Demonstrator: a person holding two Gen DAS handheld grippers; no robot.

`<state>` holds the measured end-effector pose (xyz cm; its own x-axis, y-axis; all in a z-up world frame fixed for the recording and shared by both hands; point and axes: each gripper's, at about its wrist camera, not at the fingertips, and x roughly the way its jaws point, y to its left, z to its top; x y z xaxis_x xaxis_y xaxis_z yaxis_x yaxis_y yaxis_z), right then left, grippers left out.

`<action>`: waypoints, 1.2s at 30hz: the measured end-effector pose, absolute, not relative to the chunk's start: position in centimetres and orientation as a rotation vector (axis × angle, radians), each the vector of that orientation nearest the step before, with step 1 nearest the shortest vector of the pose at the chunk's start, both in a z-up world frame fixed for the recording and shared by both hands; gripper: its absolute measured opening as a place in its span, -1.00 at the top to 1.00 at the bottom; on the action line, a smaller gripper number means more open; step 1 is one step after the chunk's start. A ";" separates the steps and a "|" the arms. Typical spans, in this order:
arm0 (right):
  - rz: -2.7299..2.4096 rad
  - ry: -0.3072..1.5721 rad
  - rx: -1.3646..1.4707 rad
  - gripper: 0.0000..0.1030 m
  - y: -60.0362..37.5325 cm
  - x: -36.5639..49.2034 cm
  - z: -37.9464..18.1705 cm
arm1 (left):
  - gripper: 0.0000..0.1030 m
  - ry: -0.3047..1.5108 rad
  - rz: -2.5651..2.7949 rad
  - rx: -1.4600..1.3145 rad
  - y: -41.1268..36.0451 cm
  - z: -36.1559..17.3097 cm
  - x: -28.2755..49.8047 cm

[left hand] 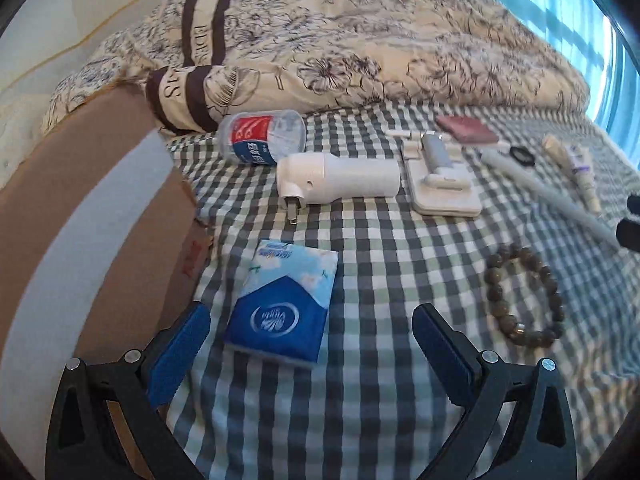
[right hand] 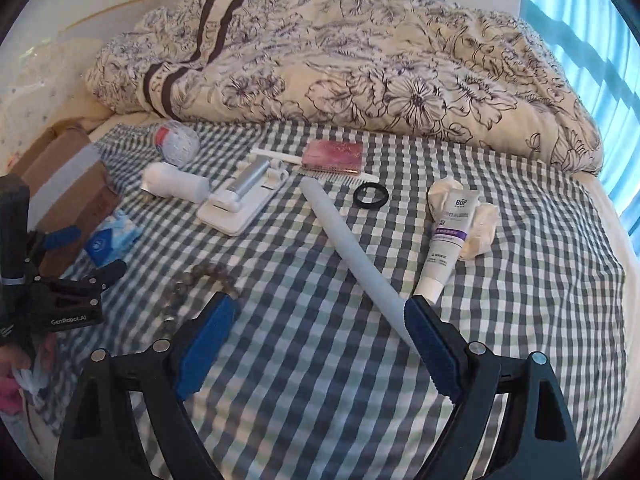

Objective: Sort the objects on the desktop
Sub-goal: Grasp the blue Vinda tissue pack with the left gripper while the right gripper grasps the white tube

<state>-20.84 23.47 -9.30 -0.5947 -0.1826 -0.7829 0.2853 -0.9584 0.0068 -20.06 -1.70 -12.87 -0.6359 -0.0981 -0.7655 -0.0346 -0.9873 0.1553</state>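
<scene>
Tissue pack [left hand: 280, 300]: blue-and-white soft pack, lying flat on the checked sheet [left hand: 380, 400], just beside the brown cardboard box [left hand: 100, 208] and directly ahead of the left gripper [left hand: 312, 344]. Judged light, squashy and plastic-wrapped, so slightly slippery; best taken across its short width near the middle, with a gentle squeeze.

Left gripper: jaws spread wide, holding nothing, one finger either side of the pack's near end, apparently not touching it.

White rod [right hand: 352, 252]: long, pale, lying diagonally on the sheet, well apart from the tissue pack, on the side away from the box. Looks stiff and light; smooth surface may roll. Its near end lies against the inner face of one finger of the right gripper [right hand: 316, 344]. Hold near mid-length to avoid tipping.

Right gripper: jaws wide open, empty.

Also catalogued, beyond the tissue pack: white plug-in device [left hand: 336, 180], water bottle [left hand: 264, 138] on its side, bead bracelet [left hand: 524, 296] (loose, likely to sag), cream tube [right hand: 448, 236] (soft, grip the body).
</scene>
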 end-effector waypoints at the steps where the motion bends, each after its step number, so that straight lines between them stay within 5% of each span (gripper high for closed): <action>1: -2.581 0.173 1.260 -0.69 23.5 -21.2 -9.6 | -1.00 -0.253 -2.794 1.331 -1.7 -13.3 -20.5; 15: -2.579 0.308 1.382 -0.54 22.6 -26.1 -13.1 | -0.92 -0.070 -2.808 1.480 -3.0 -15.5 -23.1; 18: -2.555 0.288 1.439 -0.43 22.9 -26.7 -14.4 | -0.78 -0.055 -2.814 1.475 -3.2 -15.4 -22.9; 20: -2.554 0.271 1.437 -0.42 23.1 -26.7 -14.7 | -0.43 -0.073 -2.810 1.461 -2.9 -15.2 -22.7; 22: -2.569 0.255 1.445 -0.28 23.5 -26.8 -14.7 | 0.00 -0.098 -2.817 1.457 -2.4 -14.9 -22.7; 24: -2.602 0.240 1.469 0.44 24.2 -26.9 -14.4 | 0.01 -0.132 -2.806 1.456 -1.9 -14.5 -22.6; 27: -2.594 0.089 1.454 0.79 25.8 -26.6 -13.6 | 0.04 -0.135 -2.798 1.445 -1.6 -14.0 -22.3; 36: -2.625 0.003 1.377 0.79 27.1 -22.9 -9.9 | 0.09 -0.185 -2.799 1.381 -0.3 -11.1 -20.0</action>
<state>-22.91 27.06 -9.92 -0.5562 -0.1554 -0.8164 0.1570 -0.9843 0.0804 -20.01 -0.28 -11.10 -0.6096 -0.0661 -0.7899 -0.0387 -0.9928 0.1129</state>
